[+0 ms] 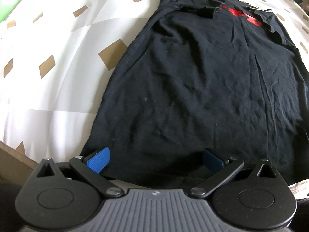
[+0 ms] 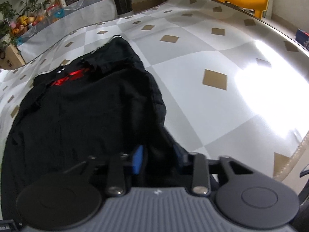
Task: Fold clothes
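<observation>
Folding a black shirt (image 1: 193, 81) spread on the patterned table (image 1: 48, 38): left gripper (image 1: 156, 160) spread wide over the shirt's near hem; right gripper (image 2: 158, 160) pinching that hem's right corner. Grip both corners evenly before lifting.

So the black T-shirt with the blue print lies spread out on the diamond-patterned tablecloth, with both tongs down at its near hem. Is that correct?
One detail is wrong: the print on the black T-shirt is red, not blue, as the left wrist view shows. The rest holds: it lies spread on the diamond-patterned tablecloth, with the left tongs and right tongs at its near hem.
</observation>
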A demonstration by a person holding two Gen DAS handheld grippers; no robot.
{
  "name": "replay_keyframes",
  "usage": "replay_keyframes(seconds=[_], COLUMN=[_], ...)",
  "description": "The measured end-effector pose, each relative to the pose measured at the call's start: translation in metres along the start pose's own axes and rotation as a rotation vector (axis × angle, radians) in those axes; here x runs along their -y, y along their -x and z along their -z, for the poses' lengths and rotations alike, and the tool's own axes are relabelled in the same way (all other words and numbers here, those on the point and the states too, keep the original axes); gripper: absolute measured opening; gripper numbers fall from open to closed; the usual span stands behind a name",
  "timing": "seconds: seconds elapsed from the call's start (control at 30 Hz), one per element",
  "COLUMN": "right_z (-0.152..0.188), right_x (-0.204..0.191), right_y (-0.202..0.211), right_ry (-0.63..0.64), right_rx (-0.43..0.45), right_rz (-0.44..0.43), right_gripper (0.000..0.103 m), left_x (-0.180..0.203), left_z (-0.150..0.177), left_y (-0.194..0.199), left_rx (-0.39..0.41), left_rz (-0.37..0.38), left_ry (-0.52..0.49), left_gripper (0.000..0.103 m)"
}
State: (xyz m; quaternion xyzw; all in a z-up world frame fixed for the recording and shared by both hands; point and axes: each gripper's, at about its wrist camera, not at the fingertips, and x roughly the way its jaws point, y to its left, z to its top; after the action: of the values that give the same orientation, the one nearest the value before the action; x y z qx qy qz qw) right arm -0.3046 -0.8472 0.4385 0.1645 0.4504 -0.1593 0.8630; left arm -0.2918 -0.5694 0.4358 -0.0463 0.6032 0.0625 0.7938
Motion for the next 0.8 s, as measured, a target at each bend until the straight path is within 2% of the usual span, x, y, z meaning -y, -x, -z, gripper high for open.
replay_keyframes(seconds=[0.07, 0.17, 0.53, 0.67, 0.8], right_z=[-0.001, -0.001, -0.009, -0.006, 0.005], right_x=[-0.003, -0.009, -0.046, -0.064, -0.087], right_y=[0.001, 0.006, 0.037, 0.043, 0.043], right_ry=[0.003, 0.004, 0.099, 0.155, 0.271], right_rx=[-0.01, -0.009, 0.049, 0.033, -0.018], right_rz=[-0.029, -0.065, -0.241, -0.334, -0.408], right_gripper=[0.01, 0.007, 0.007, 0.006, 0.007], left_x=[0.001, 0.001, 0.0, -0.001, -0.003], left_z=[0.0, 0.001, -0.002, -0.003, -0.004], left_y=[0.0, 0.0, -0.004, -0.004, -0.003], left_rx=[0.001, 0.001, -0.002, -0.003, -0.002], left_rz=[-0.001, 0.002, 0.003, 0.002, -0.005], left_ry=[-0.004, -0.002, 0.005, 0.011, 0.036], left_gripper=[0.103, 0.103, 0.103, 0.103, 0.103])
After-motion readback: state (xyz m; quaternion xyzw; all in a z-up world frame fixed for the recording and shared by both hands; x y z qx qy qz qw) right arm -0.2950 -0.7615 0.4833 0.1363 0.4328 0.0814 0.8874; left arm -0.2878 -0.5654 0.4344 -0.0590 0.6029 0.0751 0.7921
